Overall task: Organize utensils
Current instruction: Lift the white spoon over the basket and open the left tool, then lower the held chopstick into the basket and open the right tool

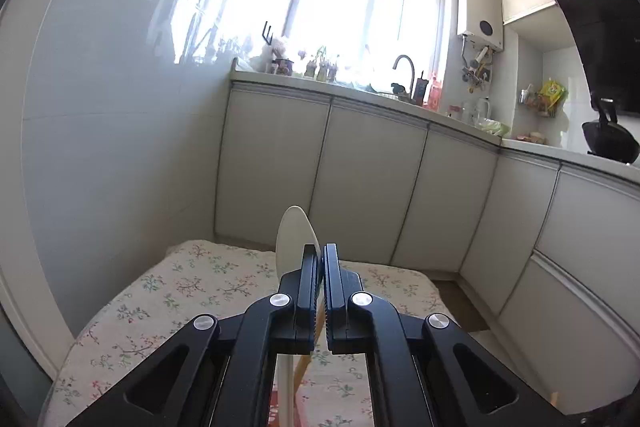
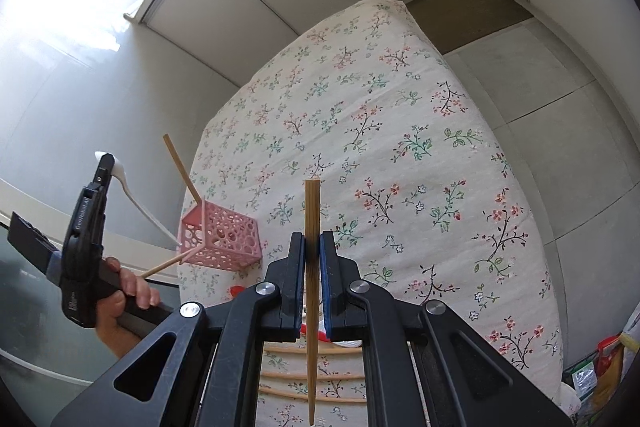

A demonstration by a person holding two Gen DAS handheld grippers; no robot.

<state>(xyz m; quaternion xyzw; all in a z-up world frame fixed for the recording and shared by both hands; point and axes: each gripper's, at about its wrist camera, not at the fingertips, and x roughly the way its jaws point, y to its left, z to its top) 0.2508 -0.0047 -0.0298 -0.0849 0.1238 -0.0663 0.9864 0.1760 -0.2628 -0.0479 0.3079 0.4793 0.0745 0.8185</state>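
White plastic spoon clamped between jaws of left gripper, bowl sticking up past left jaw tip, handle running back down under the jaws. From right wrist view, same spoon slants from the jaw tips down toward pink perforated plastic basket. Two light wooden chopsticks poking out of basket's open top at splayed angles.

One bamboo chopstick pinched upright between nearly closed jaws of right gripper, blunt end above the tips, pointed end far below. More loose chopsticks lying crosswise beneath right jaws, on floral cloth-covered table. Basket just left of right jaws, on table's edge. Hand gripping left gripper's black handle, left of basket. Grey cabinet fronts beyond both jaws.
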